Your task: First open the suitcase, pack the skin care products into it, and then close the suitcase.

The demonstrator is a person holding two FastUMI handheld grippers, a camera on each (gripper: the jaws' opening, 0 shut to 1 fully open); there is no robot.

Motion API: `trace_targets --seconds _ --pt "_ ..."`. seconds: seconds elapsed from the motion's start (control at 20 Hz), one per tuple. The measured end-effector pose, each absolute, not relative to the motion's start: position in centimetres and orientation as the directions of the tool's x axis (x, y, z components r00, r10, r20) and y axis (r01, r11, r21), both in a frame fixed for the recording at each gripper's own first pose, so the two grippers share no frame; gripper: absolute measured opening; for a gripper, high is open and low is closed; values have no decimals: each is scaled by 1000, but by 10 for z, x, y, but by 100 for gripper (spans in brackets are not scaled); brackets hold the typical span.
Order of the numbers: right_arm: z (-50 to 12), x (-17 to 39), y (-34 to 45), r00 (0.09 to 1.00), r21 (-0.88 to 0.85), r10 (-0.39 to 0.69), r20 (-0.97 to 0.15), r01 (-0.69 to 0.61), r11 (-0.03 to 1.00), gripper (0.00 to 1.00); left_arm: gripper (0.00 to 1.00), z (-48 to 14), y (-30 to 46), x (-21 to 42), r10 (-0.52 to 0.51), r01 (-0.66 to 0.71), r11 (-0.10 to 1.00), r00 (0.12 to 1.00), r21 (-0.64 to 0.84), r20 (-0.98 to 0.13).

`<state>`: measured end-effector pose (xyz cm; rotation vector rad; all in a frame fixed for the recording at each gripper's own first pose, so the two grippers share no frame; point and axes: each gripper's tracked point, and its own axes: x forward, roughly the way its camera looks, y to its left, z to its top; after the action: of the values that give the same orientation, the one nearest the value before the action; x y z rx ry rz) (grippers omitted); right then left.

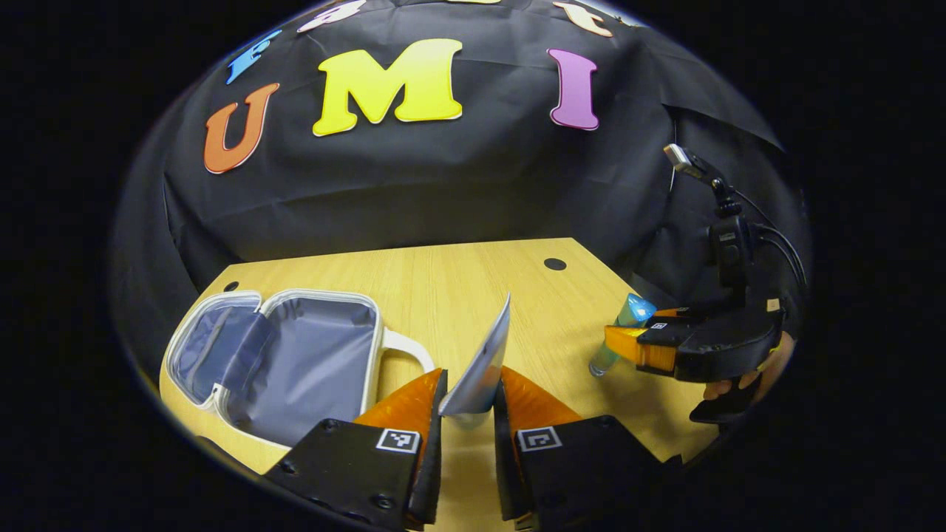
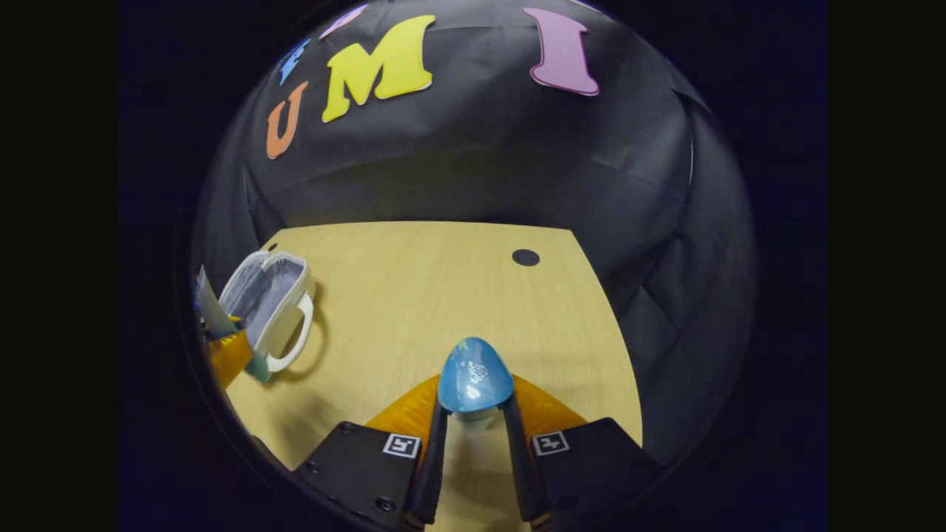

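The small suitcase (image 1: pixel 295 362) lies open on the left of the wooden table (image 1: pixel 458 288), white-rimmed with grey lining and its handle toward the middle. My left gripper (image 1: pixel 473 384) is shut on a flat silvery tube (image 1: pixel 484 355) that stands up between its fingers, just right of the suitcase handle. My right gripper (image 2: pixel 475 406) is shut on a clear bottle with a blue cap (image 2: pixel 475 375), held above the table. In the left gripper view that bottle (image 1: pixel 627 325) tilts in the right gripper (image 1: pixel 639 347) at the table's right side. The suitcase (image 2: pixel 270 299) and left gripper (image 2: pixel 225 351) sit far left in the right gripper view.
A round black hole (image 1: pixel 554 264) marks the tabletop near its far right corner, also the hole (image 2: pixel 525 257) ahead of the right gripper. A hand (image 1: pixel 746 380) holds the right gripper past the table's right edge. Bare wood lies between the two grippers.
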<state>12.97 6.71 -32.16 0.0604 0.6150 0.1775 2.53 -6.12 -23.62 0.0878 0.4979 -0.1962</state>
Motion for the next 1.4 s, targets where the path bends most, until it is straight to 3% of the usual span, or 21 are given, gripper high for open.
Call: trace_targets --seconds 0.3,0.55,0.9,0.95,1.05,1.25,1.35,1.4 --pt "-292 87 88 813 126 191 -550 -146 981 34 34 -212 19 24 -110 155 986 877 60 -468" --pt "-261 51 122 829 103 216 -516 -190 976 36 34 -231 98 52 -32 55 998 850 29 -526" --pt "-251 29 143 837 59 170 -520 -164 985 36 34 -302 155 55 66 -49 998 687 44 -724" --pt "-253 27 142 835 59 163 -526 -155 986 34 39 -309 157 53 67 -46 998 667 49 -742" --pt "-254 27 139 837 45 129 -532 -125 991 34 34 -320 157 52 60 -36 998 633 47 -772" --pt "-259 27 137 830 54 102 -549 -87 995 36 34 -338 165 47 81 -58 997 561 59 -824" --pt "-261 28 138 827 46 93 -554 -82 996 34 39 -335 163 59 77 -37 997 578 68 -812" --pt "-262 29 138 826 41 89 -557 -80 996 36 34 -340 163 59 79 -23 997 560 80 -825"
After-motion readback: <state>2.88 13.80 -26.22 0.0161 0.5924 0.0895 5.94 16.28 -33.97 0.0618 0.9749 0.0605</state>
